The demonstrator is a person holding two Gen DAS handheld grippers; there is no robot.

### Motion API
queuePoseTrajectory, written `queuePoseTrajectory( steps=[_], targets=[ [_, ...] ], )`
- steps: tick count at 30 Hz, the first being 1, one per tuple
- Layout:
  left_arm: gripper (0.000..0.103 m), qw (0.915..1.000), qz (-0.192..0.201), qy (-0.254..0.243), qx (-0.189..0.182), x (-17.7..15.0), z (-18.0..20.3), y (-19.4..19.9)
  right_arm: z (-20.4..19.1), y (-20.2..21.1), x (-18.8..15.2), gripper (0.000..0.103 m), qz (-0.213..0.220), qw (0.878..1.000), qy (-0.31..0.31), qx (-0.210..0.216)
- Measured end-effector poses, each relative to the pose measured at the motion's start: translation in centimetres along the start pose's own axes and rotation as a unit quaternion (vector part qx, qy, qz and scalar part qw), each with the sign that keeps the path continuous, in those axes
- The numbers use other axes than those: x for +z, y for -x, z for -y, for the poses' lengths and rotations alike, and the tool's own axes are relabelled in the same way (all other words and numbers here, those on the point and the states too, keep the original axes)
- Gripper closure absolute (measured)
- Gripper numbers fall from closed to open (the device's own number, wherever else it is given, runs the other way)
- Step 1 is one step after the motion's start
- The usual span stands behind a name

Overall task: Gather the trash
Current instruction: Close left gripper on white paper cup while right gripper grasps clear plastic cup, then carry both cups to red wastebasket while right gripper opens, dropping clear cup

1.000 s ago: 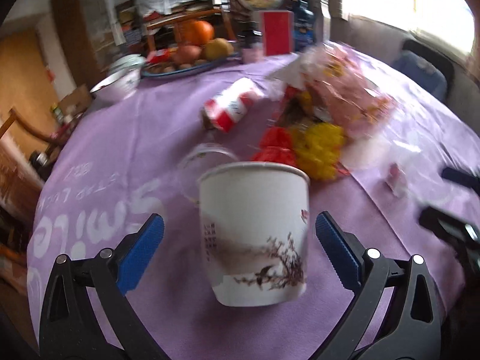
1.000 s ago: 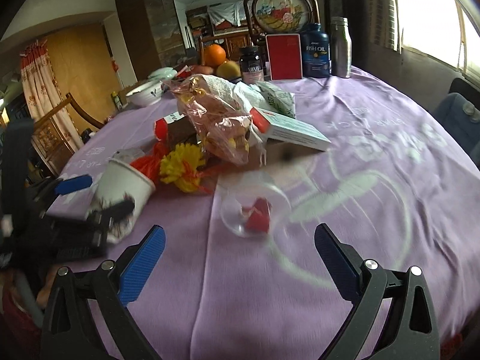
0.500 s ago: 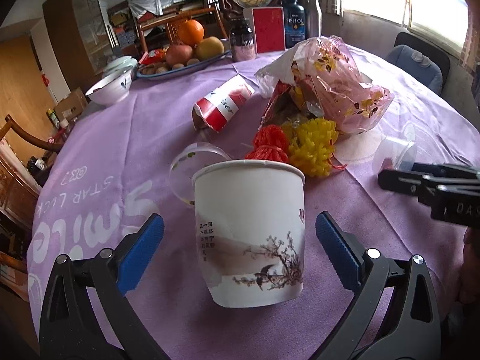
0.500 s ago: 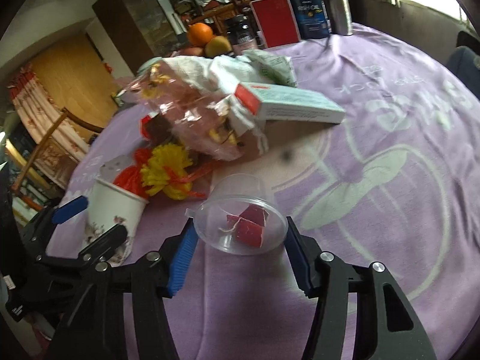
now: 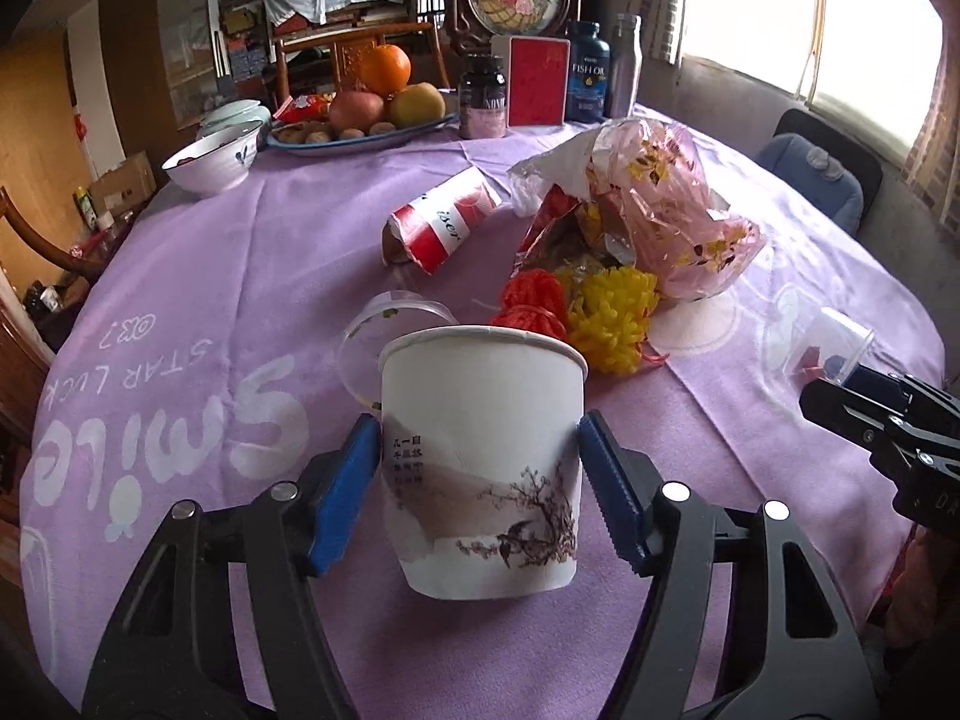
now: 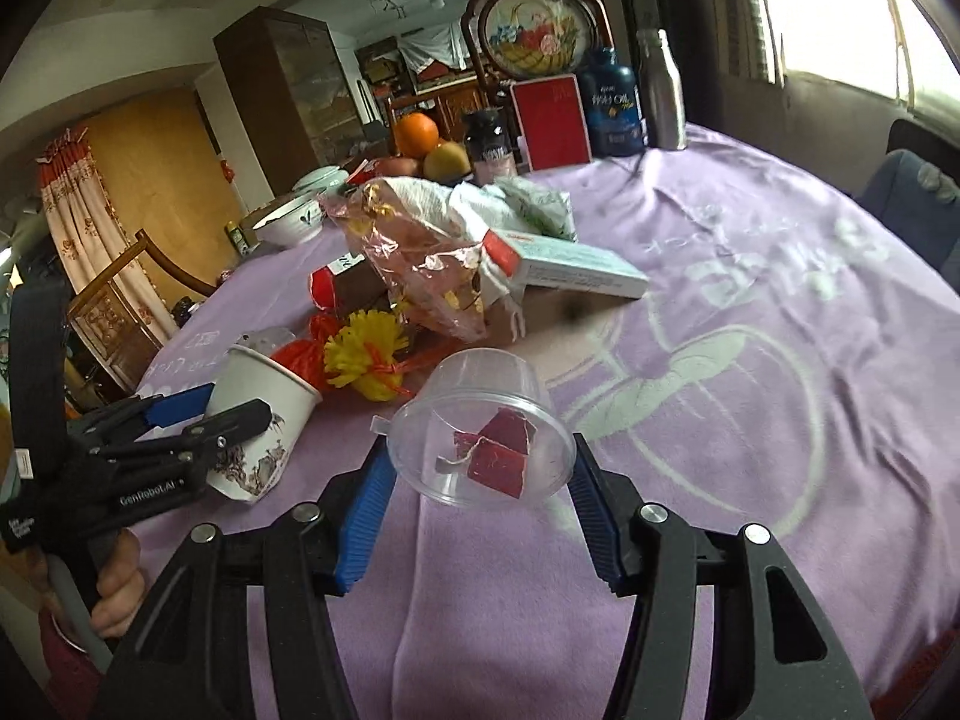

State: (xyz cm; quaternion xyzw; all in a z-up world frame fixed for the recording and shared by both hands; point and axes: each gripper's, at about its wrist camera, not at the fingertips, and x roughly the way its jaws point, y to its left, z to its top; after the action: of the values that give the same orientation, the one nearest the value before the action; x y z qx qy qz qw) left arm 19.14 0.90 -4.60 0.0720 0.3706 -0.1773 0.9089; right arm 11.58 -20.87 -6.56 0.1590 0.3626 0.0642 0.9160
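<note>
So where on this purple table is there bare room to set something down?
The tablecloth lies bare right of the clear plastic cup, up toward the bottles. Another free patch lies between the white bowl and the paper cup. The middle, around the pink bag, is crowded.

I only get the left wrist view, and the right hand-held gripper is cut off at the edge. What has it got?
Observer: The right hand-held gripper has both pads against a clear plastic cup, which is tipped with its mouth toward the camera.
Operator: Anything inside?
Observer: Red wrapper scraps.
Operator: What's behind the pink bag?
Observer: A flat white and teal box lies against it.
</note>
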Motion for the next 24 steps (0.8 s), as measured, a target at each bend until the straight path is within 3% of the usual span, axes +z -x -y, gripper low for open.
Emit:
queuePoseTrajectory(
  steps=[2,6,9,10,14,18,24],
  targets=[
    [0.035,0.9997,-0.006,-0.016,-0.017,-0.2,0.6,-0.1,0.5,0.1,-0.1,0.046,-0.002,1.000,-0.008,0.002],
    [0.024,0.9985,0.003,-0.043,0.033,-0.4,1.9,0.0,1.2,0.2,-0.3,0.046,-0.006,1.000,-0.025,0.008],
    [0.026,0.9979,-0.011,-0.050,0.040,-0.4,2.1,-0.7,1.3,0.9,-0.6,0.046,0.001,1.000,-0.027,0.007],
    [0.034,0.9979,-0.011,-0.052,0.038,-0.5,2.2,-0.8,1.3,1.2,-0.6,0.046,0.005,1.000,-0.027,0.007],
    [0.034,0.9978,0.022,-0.039,0.048,-0.6,1.9,0.6,1.6,2.8,-0.6,0.046,0.026,0.999,-0.028,0.002],
    [0.035,0.9986,0.053,0.004,0.005,-0.8,1.3,3.1,2.3,4.9,-0.8,0.046,0.048,0.998,-0.032,-0.010],
    [0.034,0.9967,0.077,-0.013,-0.025,-0.3,3.5,6.1,3.7,8.2,-1.7,0.046,0.076,0.996,-0.041,-0.027]
  ],
)
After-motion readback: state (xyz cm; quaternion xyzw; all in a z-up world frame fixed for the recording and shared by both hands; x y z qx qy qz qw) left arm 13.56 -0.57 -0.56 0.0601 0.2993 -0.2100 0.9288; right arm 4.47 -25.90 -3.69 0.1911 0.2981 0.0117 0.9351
